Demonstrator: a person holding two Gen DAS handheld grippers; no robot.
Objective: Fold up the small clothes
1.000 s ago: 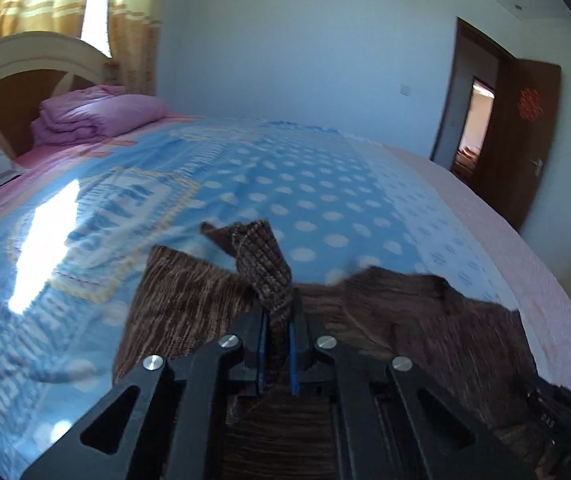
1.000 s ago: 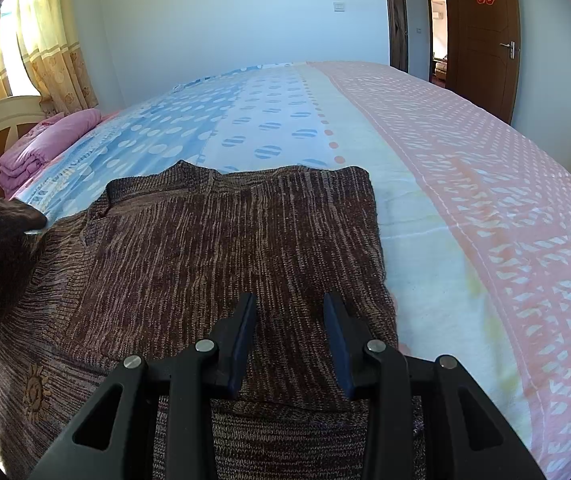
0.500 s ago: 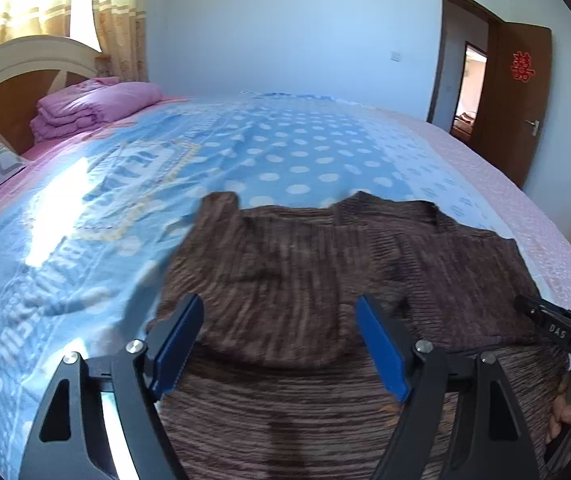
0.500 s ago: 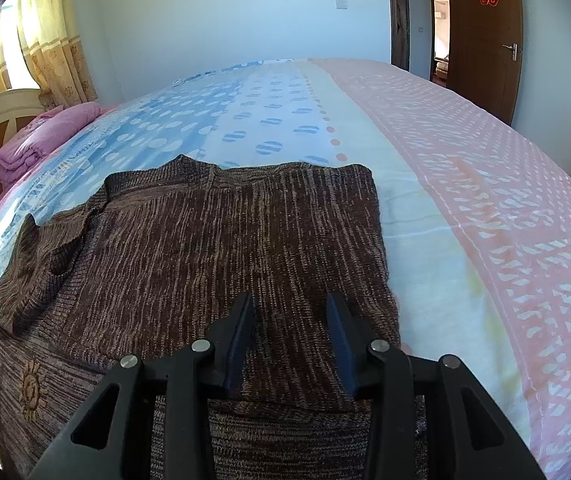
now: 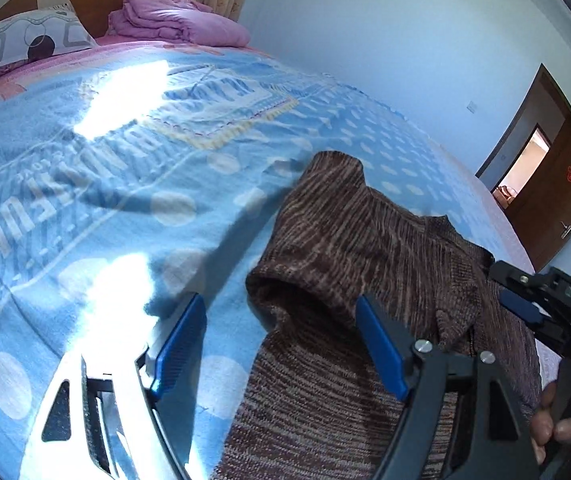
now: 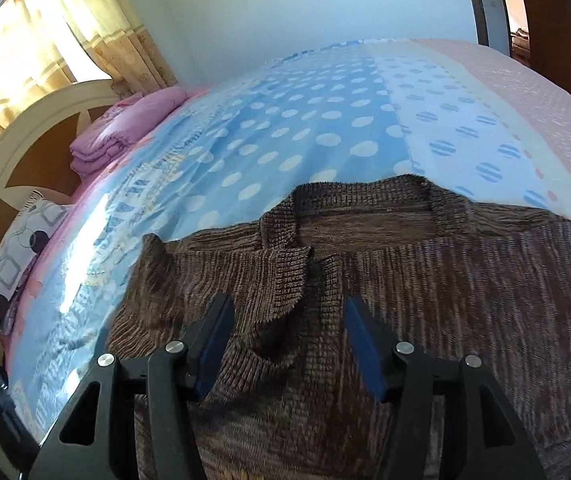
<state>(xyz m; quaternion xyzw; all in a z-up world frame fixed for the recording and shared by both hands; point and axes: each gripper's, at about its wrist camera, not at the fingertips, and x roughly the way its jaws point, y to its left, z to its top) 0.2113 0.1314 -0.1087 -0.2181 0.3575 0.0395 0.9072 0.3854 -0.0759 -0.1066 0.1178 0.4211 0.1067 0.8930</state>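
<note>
Item: brown knit sweater [image 6: 425, 280], lying flat on the bed [image 6: 325, 128], sleeves folded in across its body, one cuff [image 6: 285, 280] ending between my right jaws. My right gripper [image 6: 289, 344] stood open just above the knit, gripping nothing. My left gripper [image 5: 281, 344] also stood open, empty, straddling the sweater's folded left edge [image 5: 285, 292] and the blue dotted bedspread [image 5: 125, 160]. Also present: folded pink quilt [image 5: 173, 20] and patterned pillow [image 5: 25, 40] by the headboard [image 6: 25, 152]; brown door [image 5: 561, 200].
</note>
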